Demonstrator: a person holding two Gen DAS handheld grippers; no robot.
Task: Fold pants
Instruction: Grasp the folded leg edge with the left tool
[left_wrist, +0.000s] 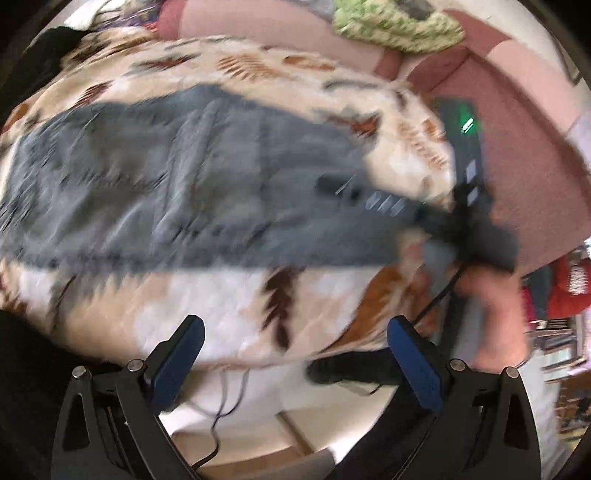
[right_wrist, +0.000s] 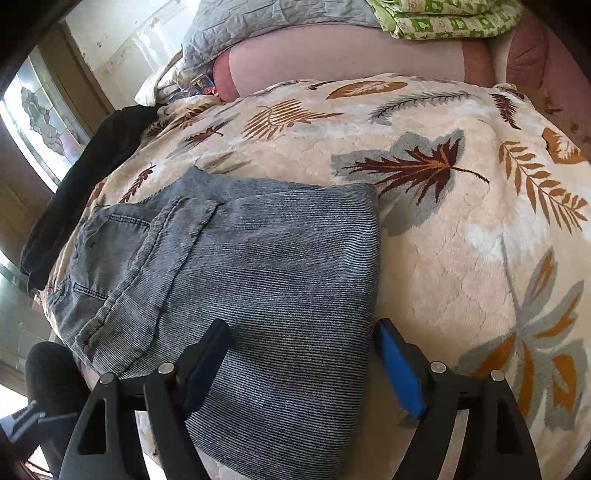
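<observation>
Grey-blue corduroy pants (right_wrist: 236, 258) lie folded on a leaf-patterned blanket (right_wrist: 461, 229) spread over the bed, toward its near edge, the waistband and back pocket turned to the left side and a clean fold line on the right. One lower portion of the cloth hangs past the near edge of the bed, between the fingers of the right gripper (right_wrist: 303, 373). Those fingers stand wide; the cloth passes between them but the pads do not press on it, so nothing is held. The left gripper (left_wrist: 295, 365) also stands wide and empty, over the near edge of the bed; its view is heavily blurred. Risk, as judged: the overhanging portion could drag the stack off the edge or pull the fold open, since nothing pins it; a closing grip taken too shallow would catch only the top layer and skew the fold. The plush blanket may also shift under the cloth and misalign the edges. Pose: both grippers tip steeply downward toward the bed, the right one seen from the left view with a hand (left_wrist: 491, 317) on its handle, at the right near corner of the pants.
</observation>
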